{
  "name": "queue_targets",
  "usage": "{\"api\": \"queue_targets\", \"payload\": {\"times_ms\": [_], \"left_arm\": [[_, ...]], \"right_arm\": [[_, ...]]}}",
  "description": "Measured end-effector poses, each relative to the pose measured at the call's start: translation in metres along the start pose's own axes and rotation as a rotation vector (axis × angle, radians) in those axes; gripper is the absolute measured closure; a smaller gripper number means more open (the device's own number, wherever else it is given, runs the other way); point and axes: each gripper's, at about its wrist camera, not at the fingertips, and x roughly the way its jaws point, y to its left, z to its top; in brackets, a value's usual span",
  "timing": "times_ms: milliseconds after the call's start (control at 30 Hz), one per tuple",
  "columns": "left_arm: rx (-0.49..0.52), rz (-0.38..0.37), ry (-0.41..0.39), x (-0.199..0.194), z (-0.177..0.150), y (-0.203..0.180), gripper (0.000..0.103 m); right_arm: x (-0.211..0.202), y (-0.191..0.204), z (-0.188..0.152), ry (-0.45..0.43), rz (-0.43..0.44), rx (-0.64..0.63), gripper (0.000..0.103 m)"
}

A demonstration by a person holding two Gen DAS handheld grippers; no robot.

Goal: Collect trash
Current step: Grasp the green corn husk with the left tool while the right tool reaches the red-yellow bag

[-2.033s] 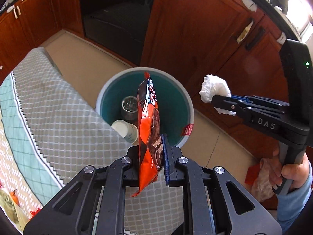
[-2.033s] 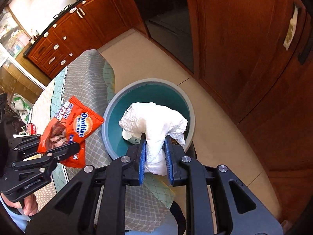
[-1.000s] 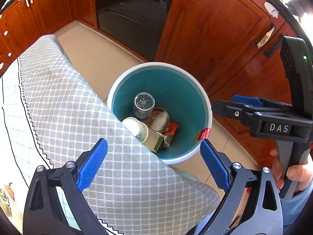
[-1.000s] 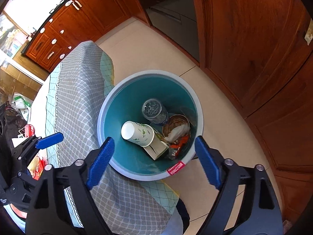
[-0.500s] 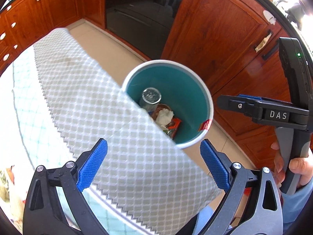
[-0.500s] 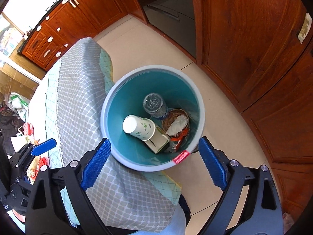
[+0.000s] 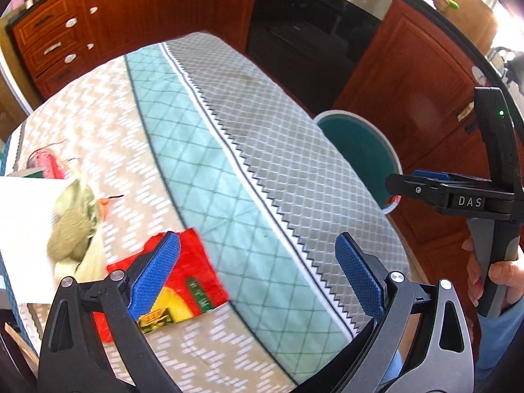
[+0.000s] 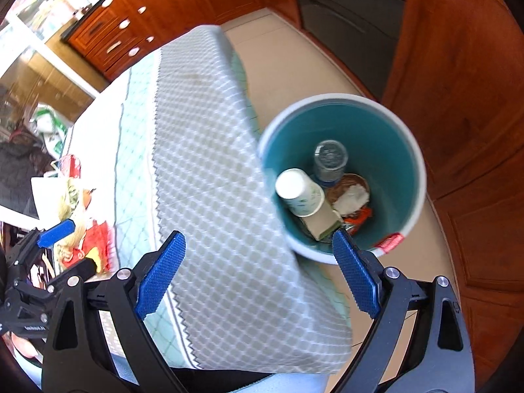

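A teal trash bin [image 8: 393, 137] with a white rim stands on the floor beside the table; inside lie a paper cup [image 8: 299, 190], a clear bottle [image 8: 330, 156], a crumpled tissue [image 8: 351, 198] and an orange wrapper [image 8: 360, 217]. The bin also shows in the left wrist view [image 7: 360, 150]. My left gripper [image 7: 258, 278] is open and empty over the table, above a red and yellow wrapper [image 7: 183, 291]. My right gripper [image 8: 258, 275] is open and empty over the table's edge near the bin; it also shows in the left wrist view [image 7: 425, 185].
The table [image 7: 229, 163] wears a quilted cloth in grey, teal and beige. A white sheet [image 7: 23, 229] and crumpled greenish trash [image 7: 73, 226] lie at its left. Red wooden cabinets [image 7: 98, 16] and a dark oven [image 7: 311, 23] stand behind.
Both grippers opened and dropped the snack bag and the tissue into the bin. Both have since swung left, the left one from the bin to over the tabletop and the red wrapper.
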Motion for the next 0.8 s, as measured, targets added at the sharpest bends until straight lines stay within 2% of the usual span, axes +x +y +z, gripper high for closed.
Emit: {"api": "queue_targets", "payload": {"times_ms": [233, 400, 800], "left_arm": [[-0.118, 0.104, -0.058, -0.041, -0.028, 0.075, 0.007], [-0.18, 0.156, -0.039, -0.041, -0.049, 0.116, 0.007], [-0.201, 0.162, -0.017, -0.034, -0.072, 0.146, 0.007]], "right_arm": [[0.012, 0.057, -0.008, 0.034, 0.012, -0.106, 0.016], [0.025, 0.091, -0.015, 0.063, 0.021, -0.156, 0.016], [0.062, 0.155, -0.047, 0.184, 0.056, -0.257, 0.016]]}}
